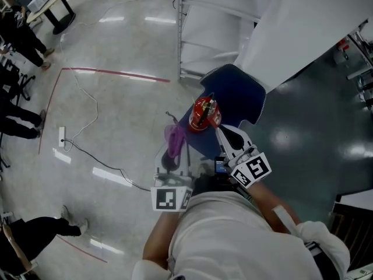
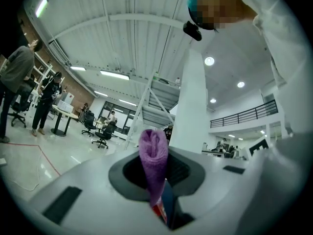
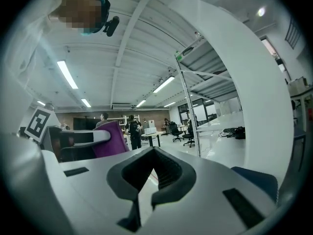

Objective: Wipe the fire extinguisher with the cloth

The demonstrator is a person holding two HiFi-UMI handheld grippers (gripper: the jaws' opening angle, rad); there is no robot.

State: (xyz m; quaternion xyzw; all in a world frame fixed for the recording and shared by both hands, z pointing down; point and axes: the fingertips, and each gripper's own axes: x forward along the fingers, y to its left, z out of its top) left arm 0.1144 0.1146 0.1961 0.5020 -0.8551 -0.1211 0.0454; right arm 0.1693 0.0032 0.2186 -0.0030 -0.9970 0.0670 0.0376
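**Left gripper** (image 2: 161, 202): the jaws are closed on a purple, fluffy, folded cloth (image 2: 153, 155). The cloth stands up from between them as a rolled tuft. The grip looks firm and central, with nothing else in the jaws.

**Right gripper** (image 3: 143, 196): the jaws are drawn almost together, with only a thin sliver of floor showing between them. They hold nothing. In this view the purple cloth (image 3: 108, 139) appears off to the left.

**Task object:** in the head view, the red cylindrical fire extinguisher (image 1: 204, 114) stands upright below the person, against a dark blue rounded pad (image 1: 236, 95) that may be a chair seat. Neither gripper view shows the extinguisher.

**Relations:**
- Seen from the head camera, the cloth (image 1: 175, 137) hangs just beside the extinguisher on its left and is apart from it.
- The right gripper (image 1: 224, 136) points at the extinguisher's near right side. I cannot tell whether it touches.

**Surroundings:** a pale glossy floor (image 1: 116, 45) with a black cable (image 1: 99, 159) running across it.

**Progress, as a judgement:**
- The cloth is in hand and has been brought to the work.
- No contact between cloth and cylinder is in evidence.
- The body shows no visible sign of wiping either way.
- The wiping itself appears to remain.
- The empty right gripper is placed to steady the cylinder.
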